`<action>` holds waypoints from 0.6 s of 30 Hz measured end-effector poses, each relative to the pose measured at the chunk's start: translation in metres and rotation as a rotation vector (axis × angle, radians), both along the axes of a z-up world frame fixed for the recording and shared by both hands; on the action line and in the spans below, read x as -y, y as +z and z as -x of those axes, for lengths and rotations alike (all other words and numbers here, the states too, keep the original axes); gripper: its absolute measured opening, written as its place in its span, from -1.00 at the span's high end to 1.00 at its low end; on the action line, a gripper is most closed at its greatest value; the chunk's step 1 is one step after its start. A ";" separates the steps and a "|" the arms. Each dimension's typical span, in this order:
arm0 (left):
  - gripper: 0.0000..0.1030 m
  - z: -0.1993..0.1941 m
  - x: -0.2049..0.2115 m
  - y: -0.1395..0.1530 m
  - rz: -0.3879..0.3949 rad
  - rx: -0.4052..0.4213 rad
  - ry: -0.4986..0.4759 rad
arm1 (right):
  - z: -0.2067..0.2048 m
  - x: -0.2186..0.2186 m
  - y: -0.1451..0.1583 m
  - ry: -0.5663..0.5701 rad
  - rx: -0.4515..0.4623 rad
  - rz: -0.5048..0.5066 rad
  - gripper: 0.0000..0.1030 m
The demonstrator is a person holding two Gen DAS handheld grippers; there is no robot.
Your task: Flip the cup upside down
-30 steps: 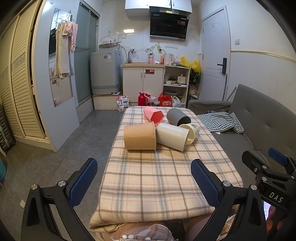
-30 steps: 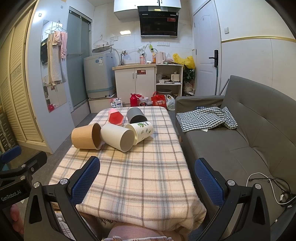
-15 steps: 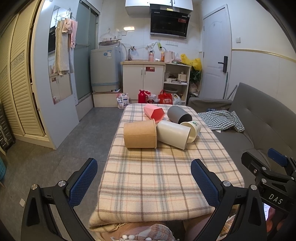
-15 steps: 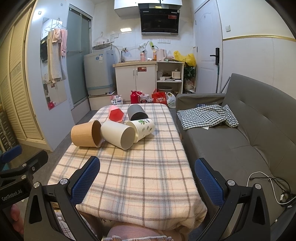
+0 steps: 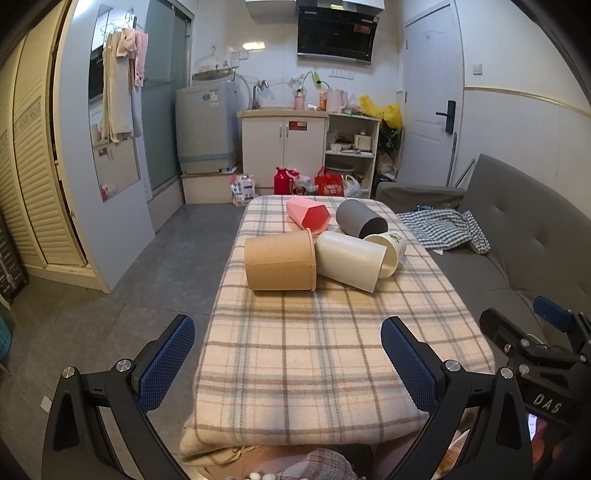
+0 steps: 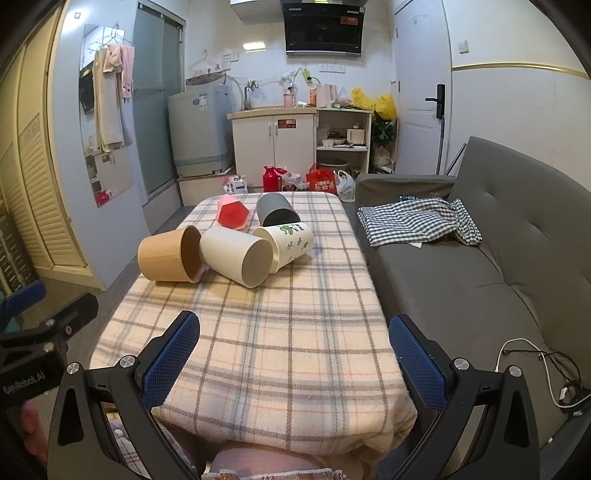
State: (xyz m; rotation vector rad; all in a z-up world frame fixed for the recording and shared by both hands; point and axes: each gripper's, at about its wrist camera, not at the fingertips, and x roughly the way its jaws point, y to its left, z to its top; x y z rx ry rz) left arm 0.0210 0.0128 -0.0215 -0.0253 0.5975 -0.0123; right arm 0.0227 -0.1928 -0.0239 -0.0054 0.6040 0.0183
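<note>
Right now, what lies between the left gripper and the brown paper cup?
Only bare plaid blanket separates the open left gripper from the brown paper cup, in the left wrist view.

The room was small, with white tiled walls and a grey floor (image 5: 173, 258). A grey sofa (image 6: 517, 229) stood along the right wall, a checked cloth (image 6: 417, 219) lying on its seat. At the far end stood a white cabinet (image 5: 284, 151) with a sink, an open shelf unit (image 5: 351, 155) beside it, and a washing machine (image 5: 205, 125) to the left. A black range hood (image 5: 334, 35) hung above. A white door (image 5: 432, 99) was shut at the right. Louvred doors (image 5: 33, 166) lined the left side.
</note>
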 end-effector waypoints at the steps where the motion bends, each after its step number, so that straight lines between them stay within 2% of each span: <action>1: -1.00 -0.010 0.001 0.003 -0.002 -0.017 -0.001 | -0.004 0.000 0.000 0.004 -0.010 0.007 -1.00; 5: -1.00 -0.037 -0.003 0.009 0.000 -0.058 0.001 | -0.028 0.002 0.005 0.043 -0.049 0.006 -1.00; 9: -1.00 -0.076 -0.008 0.012 -0.022 -0.090 -0.001 | -0.071 0.001 0.022 0.079 -0.076 0.027 -1.00; 14: -1.00 -0.134 -0.014 0.014 -0.044 -0.132 0.012 | -0.152 -0.001 0.036 0.142 -0.160 0.012 -1.00; 18: -1.00 -0.179 -0.020 0.012 -0.065 -0.145 0.025 | -0.224 -0.005 0.025 0.169 -0.242 0.001 -1.00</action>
